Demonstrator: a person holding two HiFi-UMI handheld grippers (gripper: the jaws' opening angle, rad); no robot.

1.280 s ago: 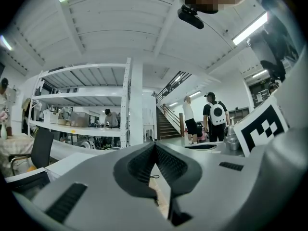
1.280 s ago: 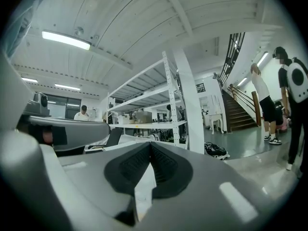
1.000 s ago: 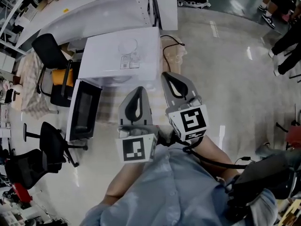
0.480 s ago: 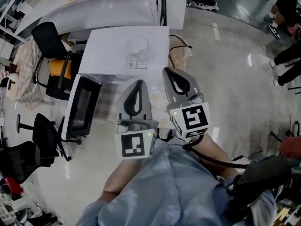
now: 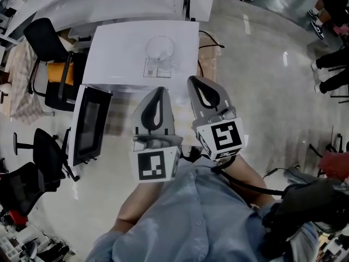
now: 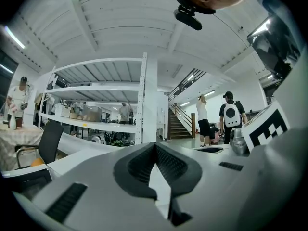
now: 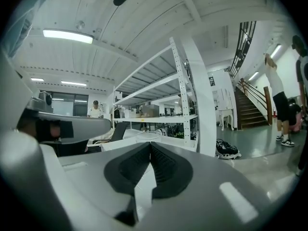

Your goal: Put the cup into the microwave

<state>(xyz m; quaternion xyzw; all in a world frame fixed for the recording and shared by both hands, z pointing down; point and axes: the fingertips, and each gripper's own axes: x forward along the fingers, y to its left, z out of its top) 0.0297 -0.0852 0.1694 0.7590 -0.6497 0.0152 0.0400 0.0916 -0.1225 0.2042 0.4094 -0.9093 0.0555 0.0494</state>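
The cup [image 5: 160,47], a clear glass one, stands upright on the flat white top of the microwave [image 5: 120,53], toward the back half of that top. Its long axis is vertical and its open mouth faces up. Just in front of it a small printed label [image 5: 151,69] is stuck to the same surface. The cup is outside the oven, and nothing touches it.

The microwave door [image 5: 87,125], with its dark window, hangs wide open at the left of the head view. A black cable [image 5: 210,40] runs along the floor at the microwave's right side.

Nearer the person, both tools are held side by side, well apart from the cup and pointing roughly toward the microwave. The left tool [image 5: 159,90] has its jaws closed together with nothing between them, as its own view shows. The right tool [image 5: 195,79] is likewise closed and empty, its ribbed pads meeting at the tip. Each carries its marker cube close to the person's light blue shirt [image 5: 191,217].

Black office chairs [image 5: 49,42] stand left of the microwave, and a white shelving upright [image 5: 185,1] rises behind it.
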